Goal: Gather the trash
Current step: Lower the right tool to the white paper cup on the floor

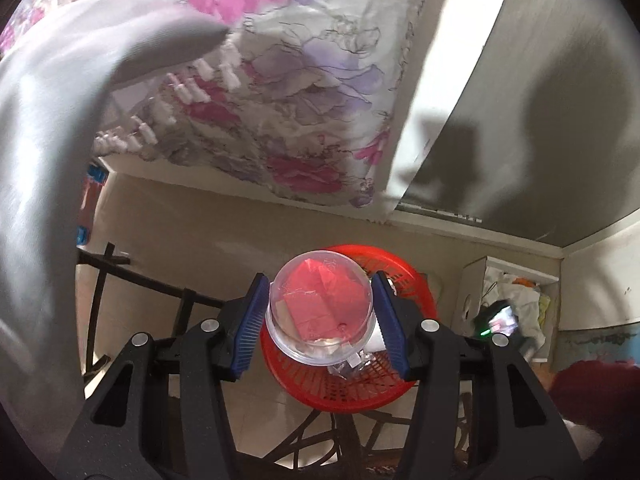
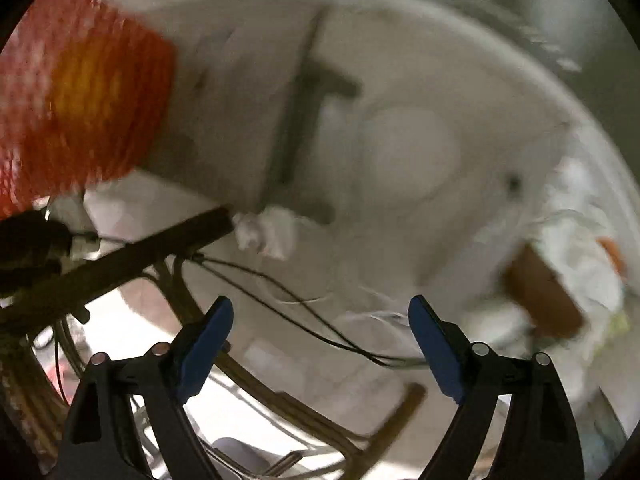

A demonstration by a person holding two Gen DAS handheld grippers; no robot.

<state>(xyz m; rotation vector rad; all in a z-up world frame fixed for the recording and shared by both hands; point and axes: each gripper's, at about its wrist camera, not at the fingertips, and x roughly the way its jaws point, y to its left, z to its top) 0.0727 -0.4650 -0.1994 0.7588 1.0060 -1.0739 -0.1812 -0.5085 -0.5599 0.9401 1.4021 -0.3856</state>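
Observation:
In the left wrist view my left gripper (image 1: 320, 292) is shut on a clear plastic cup (image 1: 320, 306), its blue pads pressed on the cup's sides. The cup hangs right above a red mesh basket (image 1: 352, 388) that holds crumpled clear plastic (image 1: 352, 364). The right wrist view is blurred by motion. My right gripper (image 2: 320, 312) stands open there with nothing between its fingers. A crumpled white tissue (image 2: 266, 232) lies beyond it beside a dark bar (image 2: 132, 256). The red basket (image 2: 80, 92) shows at the upper left.
A floral cloth (image 1: 288, 92) hangs above the basket. A grey sleeve (image 1: 60, 160) fills the left side. An open cardboard box (image 1: 512, 304) with white bags stands to the right. Thin cables (image 2: 280, 304) cross the pale floor near a white bag and brown box (image 2: 548, 296).

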